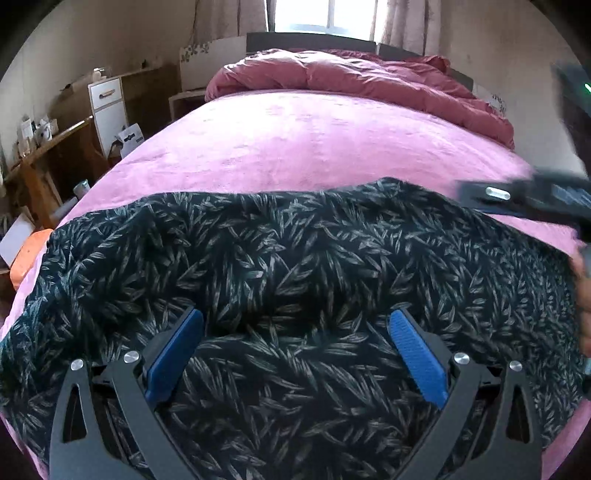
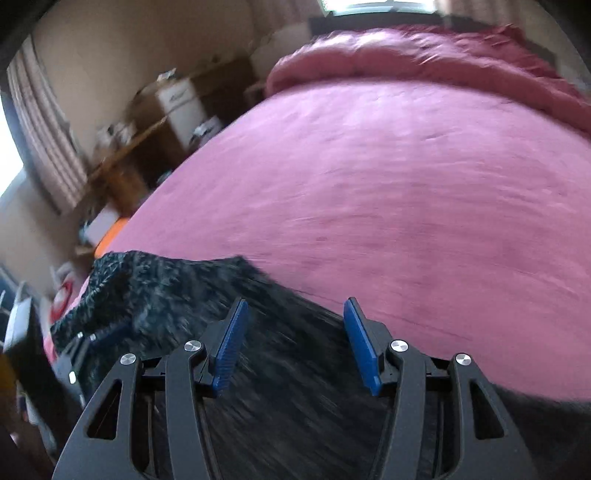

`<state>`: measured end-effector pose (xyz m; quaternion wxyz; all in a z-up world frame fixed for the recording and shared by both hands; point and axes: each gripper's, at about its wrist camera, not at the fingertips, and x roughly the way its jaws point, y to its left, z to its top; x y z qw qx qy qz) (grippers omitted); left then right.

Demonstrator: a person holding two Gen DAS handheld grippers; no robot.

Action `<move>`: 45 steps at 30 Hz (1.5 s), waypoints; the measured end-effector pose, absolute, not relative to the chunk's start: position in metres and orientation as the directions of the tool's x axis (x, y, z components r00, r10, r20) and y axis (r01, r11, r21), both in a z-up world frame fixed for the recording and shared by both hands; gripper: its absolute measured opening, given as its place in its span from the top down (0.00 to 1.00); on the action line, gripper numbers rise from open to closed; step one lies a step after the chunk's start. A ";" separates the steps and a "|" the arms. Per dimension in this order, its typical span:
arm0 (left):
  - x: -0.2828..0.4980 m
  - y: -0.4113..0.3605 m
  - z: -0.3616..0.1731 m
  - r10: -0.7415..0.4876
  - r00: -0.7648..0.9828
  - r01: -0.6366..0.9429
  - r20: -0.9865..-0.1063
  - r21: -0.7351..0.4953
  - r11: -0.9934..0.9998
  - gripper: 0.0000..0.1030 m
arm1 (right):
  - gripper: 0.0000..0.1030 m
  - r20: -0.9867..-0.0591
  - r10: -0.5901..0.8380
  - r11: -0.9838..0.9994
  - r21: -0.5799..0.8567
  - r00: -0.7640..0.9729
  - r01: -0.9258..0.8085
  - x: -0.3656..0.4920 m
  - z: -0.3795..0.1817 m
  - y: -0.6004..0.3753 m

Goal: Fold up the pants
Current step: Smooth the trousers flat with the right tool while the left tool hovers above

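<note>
Left view only: your right gripper (image 1: 524,199), blurred, far right.
Right view only: blur.
Count: one pants (image 1: 295,266), one bed (image 1: 295,147).
Claws: your left gripper (image 1: 295,325) and right gripper both gaped, empty.

The left gripper (image 1: 295,325) hangs tilted down over black pants with a grey leaf print (image 1: 280,258), its two blue ribbed pads (image 1: 419,356) spread wide with only flat cloth beneath them and nothing pinched between. The pants lie spread across the near edge of a bed covered in a pink plush sheet (image 1: 295,147). At the far end a dark red rumpled duvet (image 1: 369,77) is bunched below a bright window (image 1: 325,14). The blurred black right gripper (image 1: 524,195) enters from the right edge, above the pants' far corner. A white bedside cabinet (image 1: 107,107) stands to the left.
</note>
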<state>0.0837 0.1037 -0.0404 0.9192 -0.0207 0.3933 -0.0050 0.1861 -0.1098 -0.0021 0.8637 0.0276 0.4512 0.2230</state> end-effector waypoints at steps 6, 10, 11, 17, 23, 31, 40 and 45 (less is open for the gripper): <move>0.086 0.112 -0.043 -0.058 0.691 -0.004 -0.721 -0.084 0.996 0.02 | 0.75 -0.807 0.381 0.900 0.212 0.451 -0.382 0.217 -0.034 -0.076; 0.088 0.116 -0.045 -0.064 0.690 -0.007 -0.721 -0.095 0.995 0.02 | 0.83 -0.810 0.356 0.906 0.177 0.465 -0.385 0.224 -0.039 -0.060; 0.088 0.116 -0.045 -0.063 0.690 -0.007 -0.721 -0.094 0.996 0.02 | 0.83 -0.807 0.349 0.908 0.165 0.475 -0.386 0.226 -0.040 -0.063; 0.086 0.116 -0.045 -0.071 0.693 -0.005 -0.718 -0.103 0.995 0.02 | 0.82 -0.772 0.376 0.909 0.200 0.512 -0.367 0.234 -0.047 -0.065; 0.082 0.120 -0.043 -0.091 0.694 0.000 -0.714 -0.125 0.992 0.02 | 0.55 -0.701 0.377 0.905 0.140 0.605 -0.401 0.180 -0.009 -0.093; 0.060 0.161 -0.017 -0.055 0.724 -0.042 -0.687 -0.123 0.992 0.02 | 0.55 -0.750 0.217 0.959 0.046 0.624 -0.278 0.110 -0.001 -0.187; 0.050 0.217 -0.029 0.133 0.712 -0.177 -0.689 0.006 0.984 0.02 | 0.55 -0.800 0.087 0.996 0.058 0.593 -0.068 0.086 -0.034 -0.268; 0.042 0.235 -0.030 0.128 0.723 -0.226 -0.679 -0.058 0.972 0.02 | 0.50 -0.771 0.078 0.996 0.036 0.632 -0.079 0.075 -0.037 -0.267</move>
